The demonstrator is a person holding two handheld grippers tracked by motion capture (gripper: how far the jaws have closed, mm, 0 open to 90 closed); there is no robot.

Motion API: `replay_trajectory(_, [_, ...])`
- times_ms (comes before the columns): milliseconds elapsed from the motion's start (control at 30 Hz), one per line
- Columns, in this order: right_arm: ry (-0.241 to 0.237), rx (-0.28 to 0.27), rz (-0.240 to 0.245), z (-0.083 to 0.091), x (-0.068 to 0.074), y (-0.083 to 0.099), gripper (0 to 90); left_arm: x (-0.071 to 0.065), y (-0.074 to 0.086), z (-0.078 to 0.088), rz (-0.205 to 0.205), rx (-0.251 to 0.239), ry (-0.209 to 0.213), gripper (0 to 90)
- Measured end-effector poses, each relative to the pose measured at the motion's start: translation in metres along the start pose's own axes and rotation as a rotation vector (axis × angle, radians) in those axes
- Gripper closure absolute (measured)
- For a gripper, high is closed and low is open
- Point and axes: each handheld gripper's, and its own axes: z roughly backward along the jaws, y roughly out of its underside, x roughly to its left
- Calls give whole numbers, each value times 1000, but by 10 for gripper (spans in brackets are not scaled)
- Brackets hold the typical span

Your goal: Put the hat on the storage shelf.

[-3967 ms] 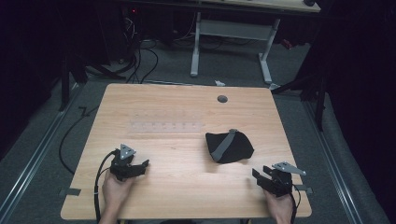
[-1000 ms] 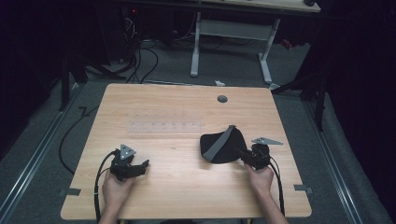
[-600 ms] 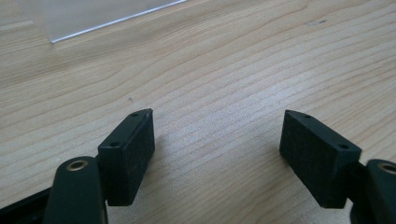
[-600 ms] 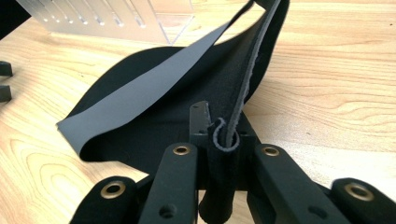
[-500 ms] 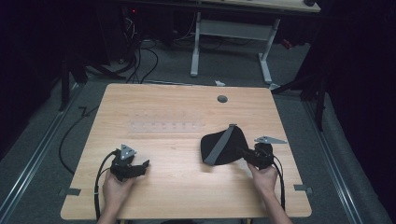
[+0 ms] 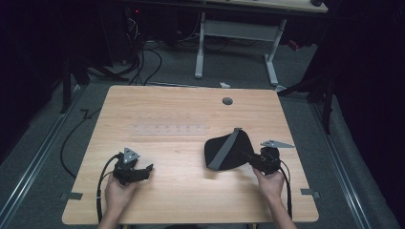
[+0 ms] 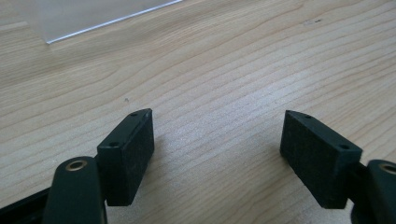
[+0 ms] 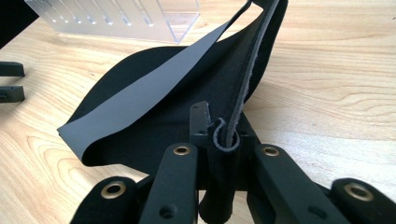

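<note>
A black floppy sheet (image 6: 224, 151) with a grey underside lies right of the table's middle, partly folded so a grey strip faces up. My right gripper (image 6: 247, 157) is at the sheet's right edge and shut on it. In the right gripper view the black sheet (image 8: 154, 93) is bunched and pinched between the closed pads of the right gripper (image 8: 224, 136), with one flap rising from them. My left gripper (image 6: 145, 171) rests near the front left of the table, held by a hand. The left gripper (image 7: 217, 149) stands open over bare wood with nothing between its pads.
A clear plastic rack (image 6: 169, 129) lies flat on the wooden table (image 6: 191, 200) behind both grippers, and the rack (image 8: 126, 16) is just beyond the sheet. A round cable hole (image 6: 227, 101) sits near the far edge. Cables and a white desk frame (image 6: 234, 33) stand on the floor beyond.
My right gripper came from the front right corner to the sheet's right edge and shut on it. The sheet's fold has lifted slightly. The left gripper has kept still.
</note>
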Motion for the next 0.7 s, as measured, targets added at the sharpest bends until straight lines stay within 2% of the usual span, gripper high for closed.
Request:
replay_trajectory(100, [-15,-21,-7,4,-4,-1,843,-3,1,1,-3,-9,5,317])
replay_trajectory(133, [-24,-30,-22,6,-5,-1,843,-3,1,1,-4,-9,6,326])
replay_trajectory(300, [-27,-32,-20,12,-7,-3,843,-3,1,1,-3,-7,6,309])
replay_trajectory(400, [-45,-40,-28,15,-7,-3,843,-2,0,0,-2,0,2,280])
replay_trajectory(600, [-38,1,-27,15,-8,-3,844,-3,0,0,-8,4,6,256])
replay_trajectory(700, [-33,1,-26,23,-3,-6,844,-3,0,0,-24,0,26,254])
